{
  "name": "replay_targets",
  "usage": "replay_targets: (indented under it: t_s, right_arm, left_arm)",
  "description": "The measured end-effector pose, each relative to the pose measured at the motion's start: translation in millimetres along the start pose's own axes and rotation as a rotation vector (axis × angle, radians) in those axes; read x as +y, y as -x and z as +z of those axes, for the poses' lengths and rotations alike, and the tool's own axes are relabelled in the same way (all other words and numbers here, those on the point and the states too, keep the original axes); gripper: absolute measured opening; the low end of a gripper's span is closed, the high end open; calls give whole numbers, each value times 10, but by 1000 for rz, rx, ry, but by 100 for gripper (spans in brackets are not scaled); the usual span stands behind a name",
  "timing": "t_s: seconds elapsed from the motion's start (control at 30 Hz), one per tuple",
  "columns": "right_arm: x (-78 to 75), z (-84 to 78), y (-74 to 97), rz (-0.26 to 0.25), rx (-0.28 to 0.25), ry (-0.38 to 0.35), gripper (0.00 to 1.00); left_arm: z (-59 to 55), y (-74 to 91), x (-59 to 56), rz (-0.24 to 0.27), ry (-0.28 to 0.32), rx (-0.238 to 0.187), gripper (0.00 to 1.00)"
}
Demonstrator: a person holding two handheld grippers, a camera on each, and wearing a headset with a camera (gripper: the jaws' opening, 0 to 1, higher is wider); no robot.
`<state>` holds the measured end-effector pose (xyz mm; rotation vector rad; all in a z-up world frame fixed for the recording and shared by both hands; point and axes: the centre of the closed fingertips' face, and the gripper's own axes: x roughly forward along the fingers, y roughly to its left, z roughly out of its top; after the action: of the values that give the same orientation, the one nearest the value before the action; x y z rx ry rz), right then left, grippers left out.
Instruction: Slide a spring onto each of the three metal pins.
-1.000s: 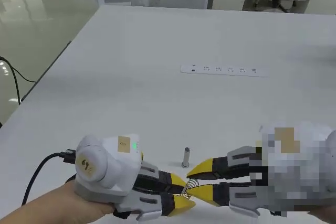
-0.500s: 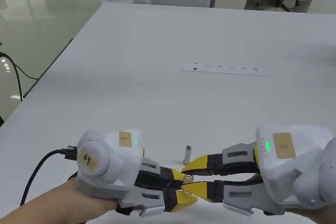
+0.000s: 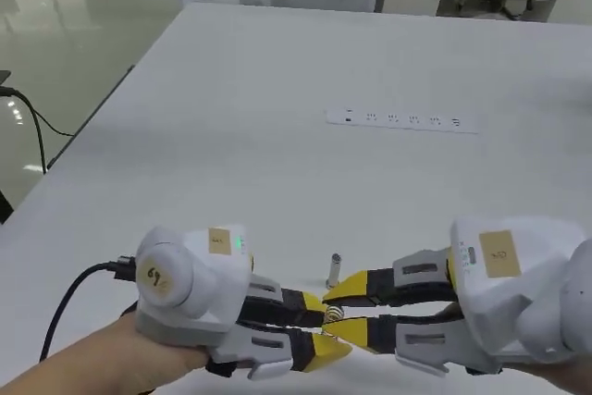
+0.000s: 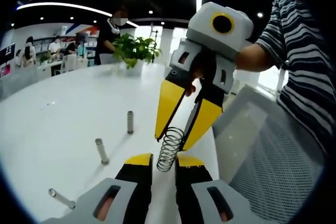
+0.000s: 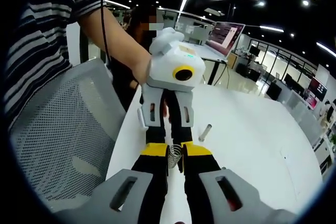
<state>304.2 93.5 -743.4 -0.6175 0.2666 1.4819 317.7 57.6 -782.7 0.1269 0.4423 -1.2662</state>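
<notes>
Metal spring (image 4: 170, 149) gripped by left hand-held gripper (image 4: 164, 160) and right hand-held gripper (image 5: 175, 153).

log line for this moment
left gripper: shut on spring | right gripper: shut on spring | pins: three, bare

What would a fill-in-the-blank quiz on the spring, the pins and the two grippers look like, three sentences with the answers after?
1. The left gripper view shows ___ metal pins on the white table.
2. The left gripper and the right gripper both pinch the same spring, which sits on ___ of the pins.
3. The jaw tips of both grippers are coloured ___.

Missing words: three; none; yellow.
</notes>
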Motion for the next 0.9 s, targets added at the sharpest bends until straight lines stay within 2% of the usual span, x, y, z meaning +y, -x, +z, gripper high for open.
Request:
replay_targets:
  t_s: [0.23,0.53,0.9]
  right_arm:
    - [-20,-32,4,-8,5,-9,7]
    - [-24,-58,-14,-9,15,-6,7]
    - [-102,-55,-12,-38,10,-9,8]
  left_arm:
    - [17,50,13,18,32,-25,16]
    - [2,103,15,37,51,-32,24]
    - [-71,206,82,85,72,-33,32]
